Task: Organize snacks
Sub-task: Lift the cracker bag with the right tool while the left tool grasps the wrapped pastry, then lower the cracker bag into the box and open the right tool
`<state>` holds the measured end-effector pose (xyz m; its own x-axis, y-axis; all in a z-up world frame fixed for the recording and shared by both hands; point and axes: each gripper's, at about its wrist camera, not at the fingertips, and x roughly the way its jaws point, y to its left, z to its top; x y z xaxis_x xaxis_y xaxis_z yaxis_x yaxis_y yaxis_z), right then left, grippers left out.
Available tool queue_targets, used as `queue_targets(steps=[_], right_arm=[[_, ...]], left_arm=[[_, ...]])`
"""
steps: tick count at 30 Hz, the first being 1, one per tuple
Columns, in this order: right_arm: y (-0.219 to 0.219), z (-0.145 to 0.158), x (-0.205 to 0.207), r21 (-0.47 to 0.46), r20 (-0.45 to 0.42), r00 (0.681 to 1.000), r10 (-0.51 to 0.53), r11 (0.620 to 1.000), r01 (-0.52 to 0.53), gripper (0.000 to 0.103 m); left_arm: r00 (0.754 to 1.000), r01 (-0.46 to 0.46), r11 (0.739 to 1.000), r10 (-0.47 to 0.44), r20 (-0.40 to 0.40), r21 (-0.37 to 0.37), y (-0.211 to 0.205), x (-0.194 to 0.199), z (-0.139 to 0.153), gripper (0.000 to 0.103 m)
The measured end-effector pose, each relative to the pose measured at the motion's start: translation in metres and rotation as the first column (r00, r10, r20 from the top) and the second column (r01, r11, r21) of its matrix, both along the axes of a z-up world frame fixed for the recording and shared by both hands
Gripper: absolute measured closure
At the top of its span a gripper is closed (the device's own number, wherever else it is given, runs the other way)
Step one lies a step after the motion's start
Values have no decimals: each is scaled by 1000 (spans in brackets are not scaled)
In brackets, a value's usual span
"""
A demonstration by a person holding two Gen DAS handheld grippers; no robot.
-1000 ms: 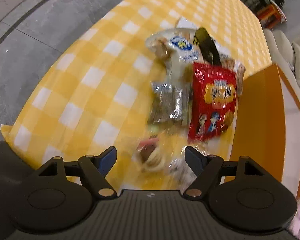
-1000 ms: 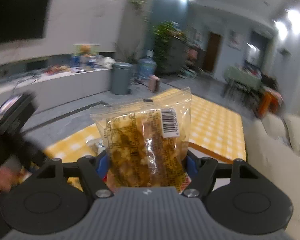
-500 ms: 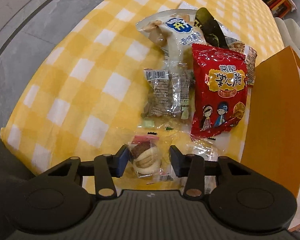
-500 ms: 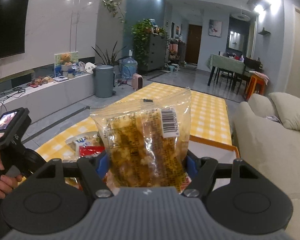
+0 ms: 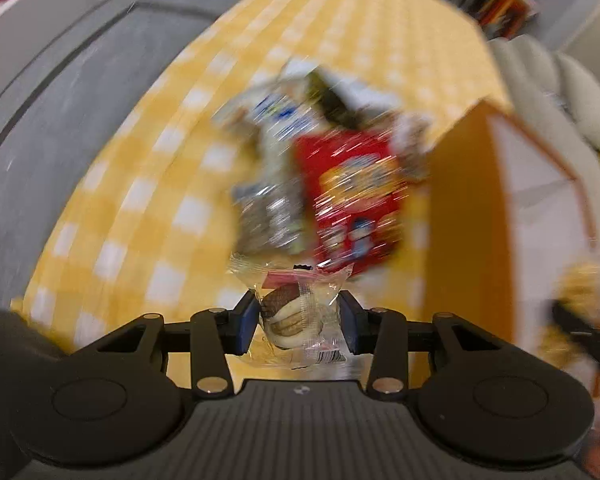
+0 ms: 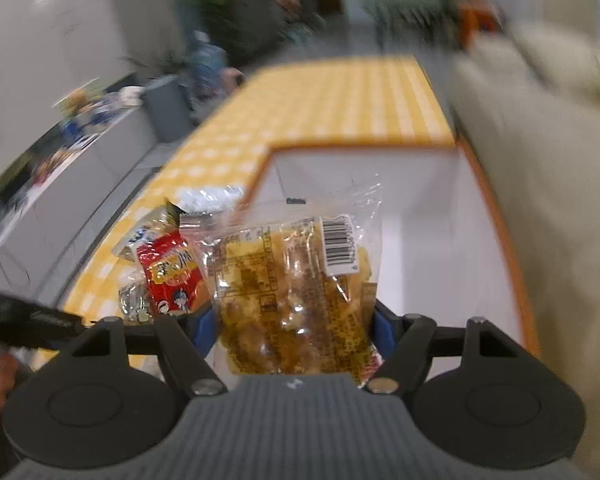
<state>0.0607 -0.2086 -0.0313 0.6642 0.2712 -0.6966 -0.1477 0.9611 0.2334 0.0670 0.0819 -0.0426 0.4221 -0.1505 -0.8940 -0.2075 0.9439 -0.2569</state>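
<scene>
Snacks are held in both grippers at this moment. The left gripper (image 5: pixel 298 322) has just been closing, and its blue pads now press on either side of a small clear packet of biscuits (image 5: pixel 292 314), which is clear of the cloth and just this side of the pile. The right gripper (image 6: pixel 292 332) stands about half open, clamped across the lower part of a clear bag of yellow crisps (image 6: pixel 296 292); the bag stands upright above the jaws, directly in front of the open box (image 6: pixel 496 216).

Taking the box as the landmark: it is orange outside, white inside, and no snack can be seen in the part of its interior that shows. The remaining pile lies on the yellow checked tablecloth (image 5: pixel 148 184) just beside the box's left wall; it includes a red packet (image 6: pixel 172 272), a silver-wrapped packet (image 5: pixel 268 216) and a white packet with blue print (image 5: pixel 276 116). The left-wrist view is heavily blurred, so finer detail of the pile cannot be confirmed.

Assessment: the step in hand is delivery into the box. The crisp bag should be brought well over the wall and lowered before release, since a tall, light bag may tip back out. The biscuit packet is gripped on loose film; steady carriage is advised to prevent slipping.
</scene>
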Motion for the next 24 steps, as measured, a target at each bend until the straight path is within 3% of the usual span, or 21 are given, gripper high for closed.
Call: queue_targets(steps=[2, 5, 11, 17, 24], right_arm=[[-3, -12, 9, 65, -107, 993, -57, 996, 64, 32], [-2, -24, 11, 92, -193, 979, -68, 992, 87, 31], [20, -29, 12, 46, -196, 981, -12, 999, 21, 30], [10, -53, 20, 157, -307, 950, -62, 981, 115, 28], [1, -76, 28, 190, -422, 903, -81, 966, 176, 16]], left_arm=[[998, 42, 999, -42, 49, 0, -12, 1, 17, 55], [994, 75, 996, -71, 86, -52, -25, 1, 29, 55], [983, 158, 985, -151, 100, -63, -42, -3, 27, 55], [980, 189, 980, -184, 74, -61, -45, 1, 14, 55], [981, 184, 981, -179, 71, -63, -34, -7, 17, 55]])
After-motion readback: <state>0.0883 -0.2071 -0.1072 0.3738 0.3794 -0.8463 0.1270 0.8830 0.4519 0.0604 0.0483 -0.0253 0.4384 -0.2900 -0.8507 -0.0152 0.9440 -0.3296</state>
